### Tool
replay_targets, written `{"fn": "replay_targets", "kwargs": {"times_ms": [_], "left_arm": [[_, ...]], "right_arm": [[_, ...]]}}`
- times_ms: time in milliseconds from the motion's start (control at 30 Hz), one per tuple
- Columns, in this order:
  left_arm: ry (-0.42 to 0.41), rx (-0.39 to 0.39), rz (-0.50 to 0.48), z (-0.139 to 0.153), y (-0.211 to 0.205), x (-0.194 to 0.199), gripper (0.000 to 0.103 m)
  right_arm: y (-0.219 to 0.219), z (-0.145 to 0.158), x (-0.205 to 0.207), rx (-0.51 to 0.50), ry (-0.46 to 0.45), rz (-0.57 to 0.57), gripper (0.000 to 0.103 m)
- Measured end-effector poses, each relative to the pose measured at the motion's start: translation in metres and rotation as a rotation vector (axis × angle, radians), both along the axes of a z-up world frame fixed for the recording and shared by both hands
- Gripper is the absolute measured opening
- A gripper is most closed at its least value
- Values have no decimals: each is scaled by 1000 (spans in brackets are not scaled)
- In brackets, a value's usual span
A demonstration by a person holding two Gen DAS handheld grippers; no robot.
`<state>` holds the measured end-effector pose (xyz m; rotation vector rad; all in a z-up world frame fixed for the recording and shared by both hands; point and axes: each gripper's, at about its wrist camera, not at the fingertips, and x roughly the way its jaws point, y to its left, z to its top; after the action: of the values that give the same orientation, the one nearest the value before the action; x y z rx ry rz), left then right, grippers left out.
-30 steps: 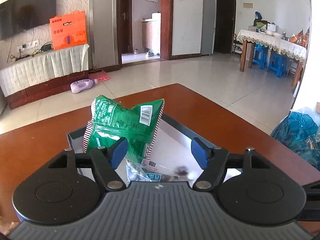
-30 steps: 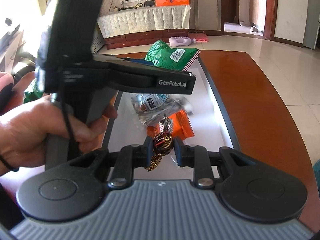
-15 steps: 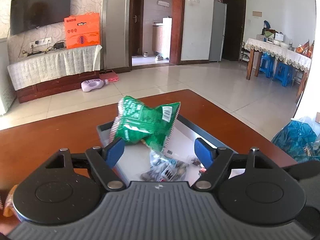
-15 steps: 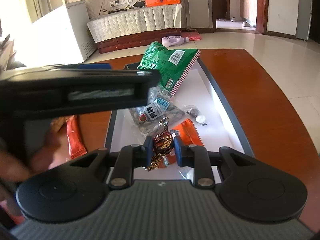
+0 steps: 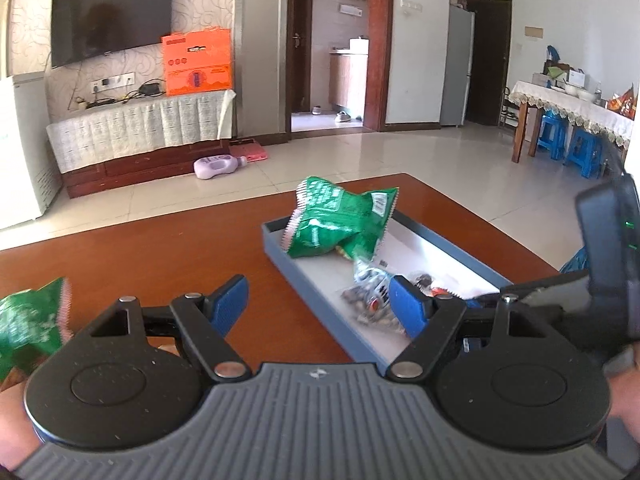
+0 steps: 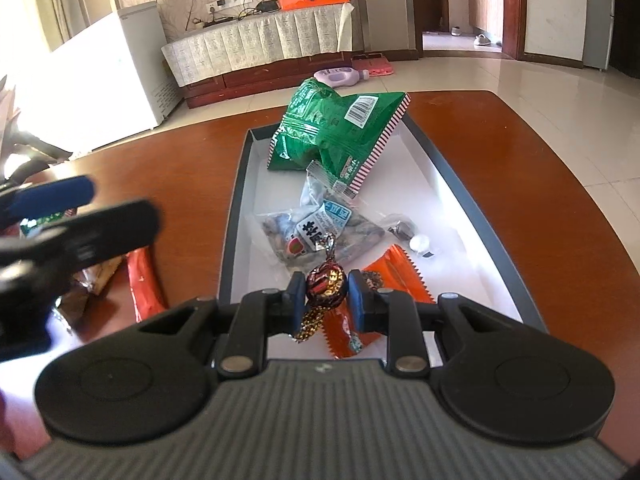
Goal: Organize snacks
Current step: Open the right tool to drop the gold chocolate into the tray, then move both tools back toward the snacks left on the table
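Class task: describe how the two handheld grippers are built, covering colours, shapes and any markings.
Both match. The left gripper and right gripper have black angular finger arms with silver pivot pins, blue pads at the tips, round black discs on either side, and a grey ribbed body carrying a small white logo.

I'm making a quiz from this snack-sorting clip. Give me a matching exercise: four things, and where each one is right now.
Things:
1. green bag
2. wrapped candy
3. orange packet
4. red packet

Places:
A. on the table, outside the tray
B. between the right gripper pads
C. far end of the tray
D. near end of the tray

Pairs: 1-C, 2-B, 3-D, 4-A
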<state>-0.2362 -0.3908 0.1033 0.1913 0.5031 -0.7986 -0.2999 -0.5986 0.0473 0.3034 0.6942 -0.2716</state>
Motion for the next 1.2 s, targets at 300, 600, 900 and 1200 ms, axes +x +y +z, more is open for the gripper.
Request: {"fn": "replay_targets", "kwargs": {"times_ms": [300, 600, 900, 1200], "left_arm": [[0, 2, 72, 13, 71, -15, 84], [-1, 2, 191, 18, 129, -12, 85], [2, 4, 319, 11, 160, 8, 85], [19, 34, 395, -2, 175, 24, 85]], "right_arm": [[5, 0, 9, -35, 15, -35, 27], [11, 4, 7, -37, 10, -48, 51], [10, 17, -10, -52, -45, -56, 51], [-4, 27, -29, -1, -127, -164, 51]]}}
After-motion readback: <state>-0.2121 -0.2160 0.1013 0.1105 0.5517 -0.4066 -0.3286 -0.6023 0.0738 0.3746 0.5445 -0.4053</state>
